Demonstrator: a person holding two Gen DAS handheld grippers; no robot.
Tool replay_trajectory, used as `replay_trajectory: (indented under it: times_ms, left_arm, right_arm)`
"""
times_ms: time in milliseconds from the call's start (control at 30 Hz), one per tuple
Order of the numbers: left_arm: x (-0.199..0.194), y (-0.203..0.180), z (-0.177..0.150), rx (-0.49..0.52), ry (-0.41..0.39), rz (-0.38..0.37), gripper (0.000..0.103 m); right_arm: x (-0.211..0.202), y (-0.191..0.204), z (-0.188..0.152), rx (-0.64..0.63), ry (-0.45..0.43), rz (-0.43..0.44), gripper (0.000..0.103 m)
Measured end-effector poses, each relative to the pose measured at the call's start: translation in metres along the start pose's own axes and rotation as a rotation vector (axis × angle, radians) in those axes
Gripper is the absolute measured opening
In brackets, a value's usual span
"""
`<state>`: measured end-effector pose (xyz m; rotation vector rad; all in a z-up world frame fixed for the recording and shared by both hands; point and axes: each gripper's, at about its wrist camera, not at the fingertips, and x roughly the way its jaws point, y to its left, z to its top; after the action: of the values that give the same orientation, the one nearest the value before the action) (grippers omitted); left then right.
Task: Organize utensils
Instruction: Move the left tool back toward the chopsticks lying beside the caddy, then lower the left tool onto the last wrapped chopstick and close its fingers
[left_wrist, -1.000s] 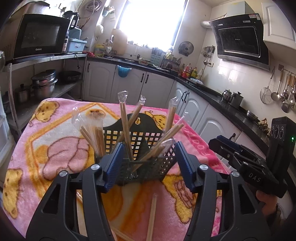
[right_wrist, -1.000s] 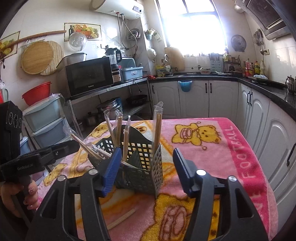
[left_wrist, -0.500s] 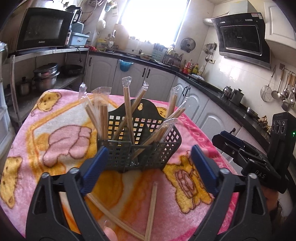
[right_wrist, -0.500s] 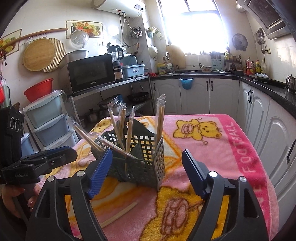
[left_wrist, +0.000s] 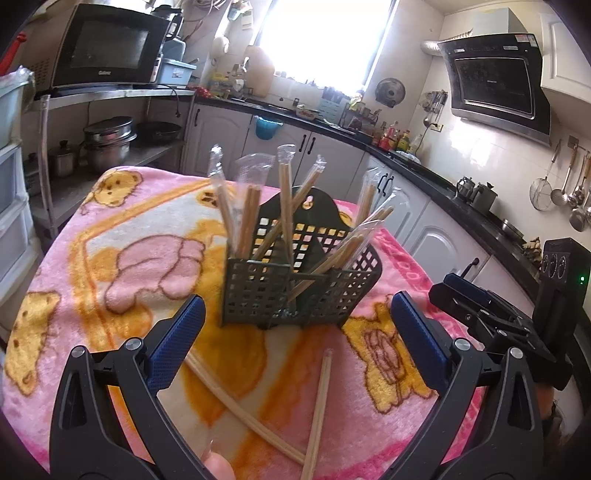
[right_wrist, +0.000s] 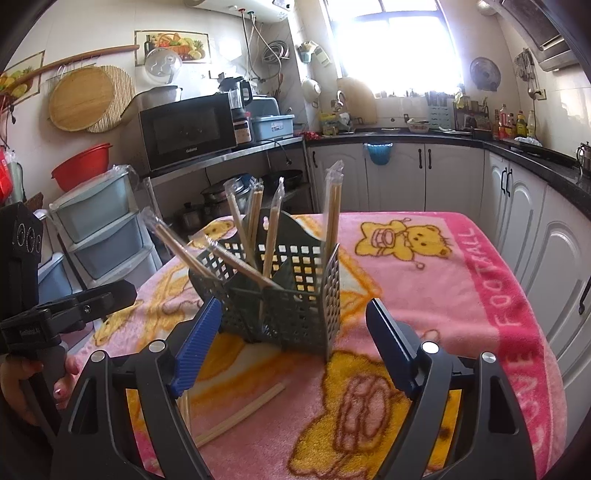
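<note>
A dark grey perforated utensil basket (left_wrist: 299, 288) stands upright on the pink bear blanket (left_wrist: 122, 258), holding several wrapped chopstick pairs (left_wrist: 284, 206). It also shows in the right wrist view (right_wrist: 291, 302). My left gripper (left_wrist: 295, 332) is open and empty, just in front of the basket. My right gripper (right_wrist: 291, 339) is open and empty, near the basket's other side. Two wrapped chopstick pairs (left_wrist: 317, 410) lie loose on the blanket below my left gripper; one of them shows in the right wrist view (right_wrist: 243, 413).
The right gripper's body (left_wrist: 509, 325) sits at the table's right edge. The left gripper's body (right_wrist: 55, 314) is at the left. A metal shelf with a microwave (right_wrist: 184, 129) and plastic drawers (right_wrist: 99, 229) stand beyond the table; white cabinets (right_wrist: 424, 177) behind.
Both grippers opened wider and drew back from the basket, letting it go. The basket now stands free on the blanket.
</note>
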<state>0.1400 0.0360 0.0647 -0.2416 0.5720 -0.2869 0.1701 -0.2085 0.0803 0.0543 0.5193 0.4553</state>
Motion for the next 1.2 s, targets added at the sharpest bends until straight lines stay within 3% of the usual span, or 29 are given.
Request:
replay_trajectory:
  times_ms: [600, 1200]
  left_arm:
    - [0.025, 0.047, -0.031, -0.080, 0.113, 0.104, 0.093]
    - [0.067, 0.089, -0.047, -0.196, 0.211, 0.126, 0.093]
  right_arm:
    - [0.024, 0.011, -0.019, -0.020, 0.100, 0.033, 0.078]
    - [0.062, 0.021, -0.045, -0.041, 0.245, 0.052, 0.078]
